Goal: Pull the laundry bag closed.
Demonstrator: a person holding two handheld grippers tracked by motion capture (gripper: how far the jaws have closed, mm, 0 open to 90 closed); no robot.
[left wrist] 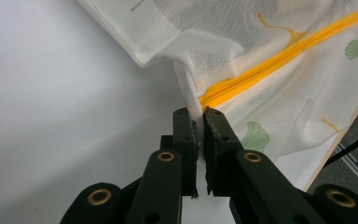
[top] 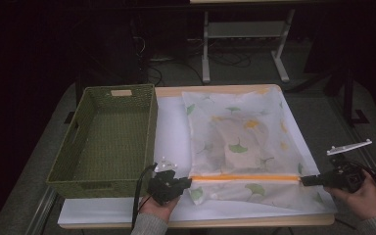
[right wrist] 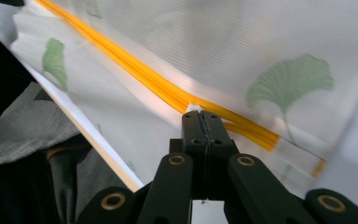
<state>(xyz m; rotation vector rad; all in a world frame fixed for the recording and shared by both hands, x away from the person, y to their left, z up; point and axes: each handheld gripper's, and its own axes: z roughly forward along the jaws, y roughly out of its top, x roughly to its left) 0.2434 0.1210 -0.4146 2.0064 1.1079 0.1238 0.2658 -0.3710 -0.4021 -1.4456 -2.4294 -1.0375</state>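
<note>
A white mesh bag [top: 240,122] printed with green and yellow leaves lies flat on the white table top [top: 171,132]. An orange zipper [top: 245,178] runs across its near end. A folded pale cloth [top: 237,144] shows through the mesh. My left gripper [top: 188,181] is at the zipper's left end; in the left gripper view it [left wrist: 200,114] is shut on the bag's fabric edge just below the zipper [left wrist: 270,60]. My right gripper [top: 303,180] is at the zipper's right end, and in the right gripper view it [right wrist: 204,114] is shut on a small tab on the zipper [right wrist: 135,70].
An olive woven basket [top: 71,137] with nothing in it stands at the left of the table, close to my left hand. The table's front edge [top: 200,223] runs just below both hands. Dark floor and a white frame [top: 245,29] lie beyond the table.
</note>
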